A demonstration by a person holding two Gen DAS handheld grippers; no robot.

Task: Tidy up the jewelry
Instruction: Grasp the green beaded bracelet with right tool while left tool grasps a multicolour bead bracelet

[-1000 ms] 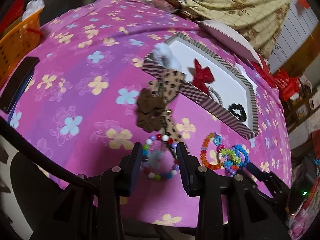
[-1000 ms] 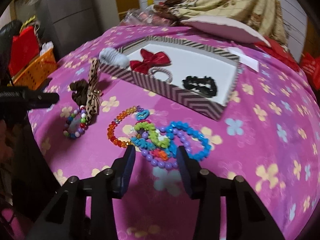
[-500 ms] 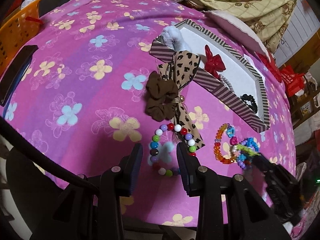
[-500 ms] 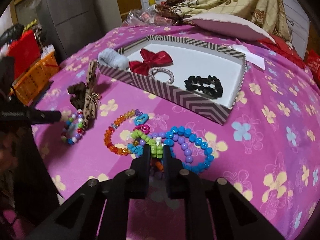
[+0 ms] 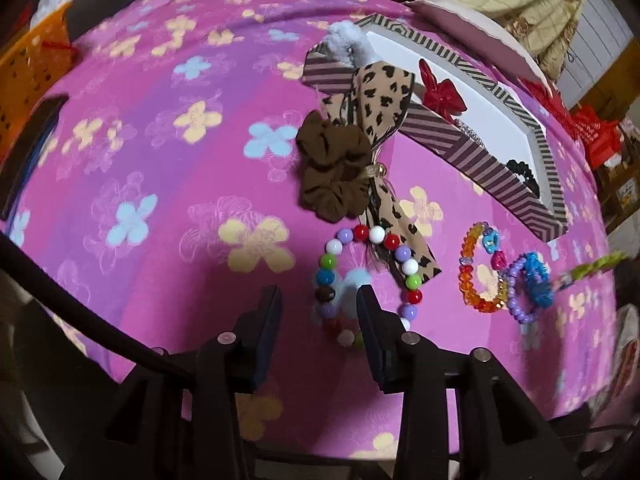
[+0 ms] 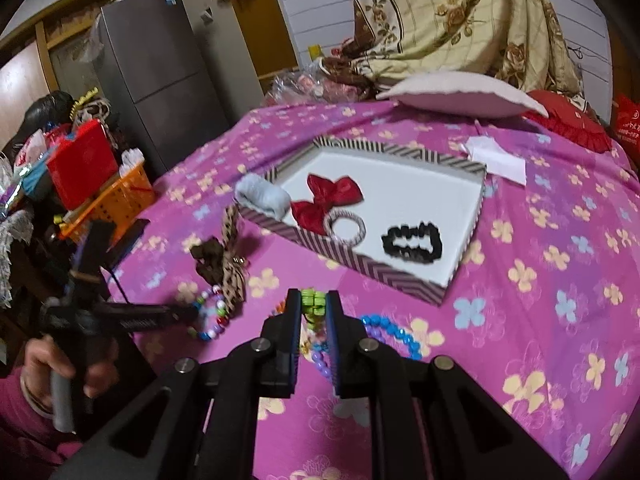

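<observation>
Green bead bracelet [image 6: 313, 301], chunky lime beads, pinched between the fingers of the right claw [image 6: 313, 312] and lifted clear of the pink flowered cloth [image 6: 540, 280]; in the left wrist view seen only as a blurred green streak [image 5: 596, 266] at the right edge. Directly beneath, left on the cloth: blue bead bracelet [image 6: 394, 334], purple bead bracelet [image 5: 516, 296] and orange bead bracelet [image 5: 474, 272], overlapping one another. To the left, multicolour bead bracelet [image 5: 368, 276], round glossy beads in red, white, green, blue and lilac, lying flat with its near arc partly hidden behind one finger of the left claw [image 5: 318, 306]; left claw released, fingers spread wide, low over the cloth. Beyond, brown scrunchie [image 5: 332, 168] touching a leopard-print bow [image 5: 380, 120], whose upper end leans on the striped box [image 6: 400, 276]. Inside the box, on its white floor: red bow [image 6: 326, 200], silver hair tie [image 6: 346, 228], black scrunchie [image 6: 412, 242]; grey scrunchie [image 6: 262, 198] draped over the near corner wall.
</observation>
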